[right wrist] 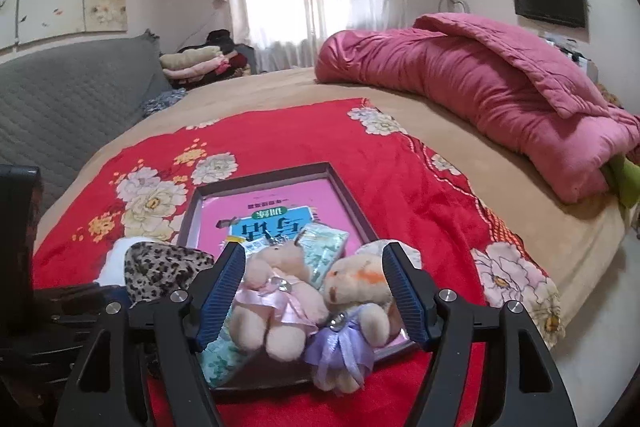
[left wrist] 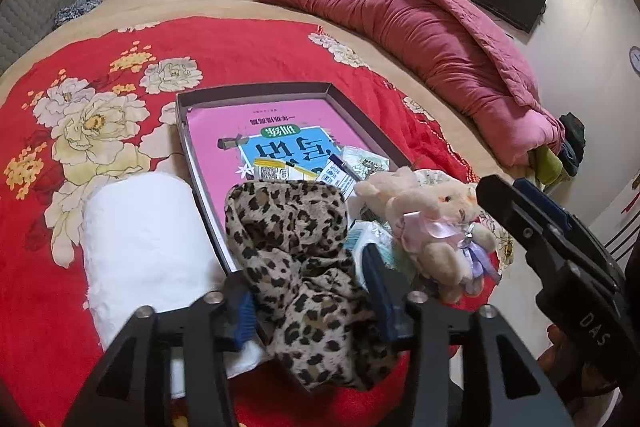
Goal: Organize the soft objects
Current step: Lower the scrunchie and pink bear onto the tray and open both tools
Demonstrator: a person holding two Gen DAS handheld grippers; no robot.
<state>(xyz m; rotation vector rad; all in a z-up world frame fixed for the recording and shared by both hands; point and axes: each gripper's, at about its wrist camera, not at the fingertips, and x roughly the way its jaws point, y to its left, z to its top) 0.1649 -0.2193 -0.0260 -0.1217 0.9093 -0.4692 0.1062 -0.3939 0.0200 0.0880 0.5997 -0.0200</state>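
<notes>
- Straddling the plush bears (right wrist: 308, 311), right gripper (right wrist: 314, 291): jaws apart, bears dead ahead between the pads, untouched, lying across the tray (right wrist: 264, 174) rim.
- Clamped on the leopard scarf (left wrist: 296, 267), left gripper (left wrist: 308, 291); bears off to its right.

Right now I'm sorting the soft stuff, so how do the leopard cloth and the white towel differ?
The leopard cloth is spotted tan and black; the towel is plain white. The cloth is crumpled and sits between the fingers of the left claw; the towel is rolled and lies free beside it. The cloth drapes over the tray edge; the towel lies outside the tray, on the red blanket. Both are soft fabric.
</notes>
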